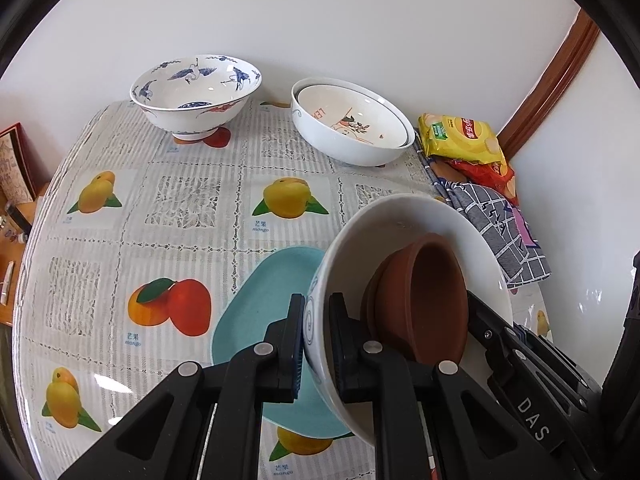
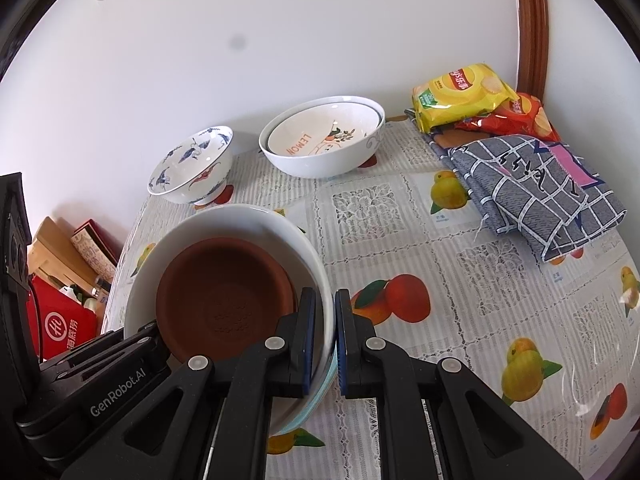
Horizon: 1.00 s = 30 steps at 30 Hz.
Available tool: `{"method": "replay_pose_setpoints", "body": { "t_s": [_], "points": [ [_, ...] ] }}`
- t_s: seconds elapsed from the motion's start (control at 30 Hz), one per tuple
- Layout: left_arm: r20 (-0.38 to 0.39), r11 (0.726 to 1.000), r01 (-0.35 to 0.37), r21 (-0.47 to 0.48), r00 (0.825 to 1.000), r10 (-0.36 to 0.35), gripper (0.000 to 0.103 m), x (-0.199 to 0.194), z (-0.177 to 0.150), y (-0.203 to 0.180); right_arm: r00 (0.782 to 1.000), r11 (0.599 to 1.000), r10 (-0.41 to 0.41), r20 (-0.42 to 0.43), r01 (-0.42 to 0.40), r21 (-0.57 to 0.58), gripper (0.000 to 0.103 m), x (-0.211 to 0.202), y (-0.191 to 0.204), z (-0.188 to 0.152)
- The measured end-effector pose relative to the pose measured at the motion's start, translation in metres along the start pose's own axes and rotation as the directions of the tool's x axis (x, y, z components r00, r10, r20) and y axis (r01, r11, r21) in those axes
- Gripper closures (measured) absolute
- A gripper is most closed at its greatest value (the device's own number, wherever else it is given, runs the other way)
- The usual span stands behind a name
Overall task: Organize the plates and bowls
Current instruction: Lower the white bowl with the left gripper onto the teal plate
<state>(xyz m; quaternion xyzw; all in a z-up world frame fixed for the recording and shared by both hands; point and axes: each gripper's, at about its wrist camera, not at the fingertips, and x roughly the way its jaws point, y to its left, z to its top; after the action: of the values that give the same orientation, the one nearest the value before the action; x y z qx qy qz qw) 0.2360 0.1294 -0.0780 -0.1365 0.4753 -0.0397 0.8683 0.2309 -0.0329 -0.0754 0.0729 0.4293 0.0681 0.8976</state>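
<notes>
Both tongs pinch opposite rims of one glossy white bowl (image 1: pixel 404 232): the left gripper (image 1: pixel 316 344) and the right gripper (image 2: pixel 325 344) are each clamped on its wall. A matte terracotta dish (image 2: pixel 224 300) nests inside. The bowl tilts, held over a smooth teal plate (image 1: pixel 256 312) on the fruit-print tablecloth (image 1: pixel 192 200). Farther back stand a crane-painted bowl (image 1: pixel 196 92) and nested white bowls (image 1: pixel 352 120), with chip bags (image 2: pixel 460 92) and a checked cloth (image 2: pixel 536 192) to the right.

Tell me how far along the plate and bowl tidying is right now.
Partly done. A lemon bowl already sits nested in a larger white bowl by the wall. In hand: both grippers, left and right, are shut on opposite rims of a white bowl holding brown dishes, above the blue plate. Left: setting it down, and the crane-patterned bowl, standing alone.
</notes>
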Motion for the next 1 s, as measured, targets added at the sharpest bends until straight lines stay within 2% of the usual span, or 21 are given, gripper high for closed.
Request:
{"method": "replay_pose_setpoints", "body": {
  "t_s": [1.0],
  "points": [
    [-0.095, 0.998, -0.046, -0.04, 0.995, 0.042, 0.091, 0.049, -0.012, 0.04, 0.991, 1.0, 0.001, -0.131, -0.004, -0.021, 0.094, 0.064, 0.015, -0.02]
  ]
}}
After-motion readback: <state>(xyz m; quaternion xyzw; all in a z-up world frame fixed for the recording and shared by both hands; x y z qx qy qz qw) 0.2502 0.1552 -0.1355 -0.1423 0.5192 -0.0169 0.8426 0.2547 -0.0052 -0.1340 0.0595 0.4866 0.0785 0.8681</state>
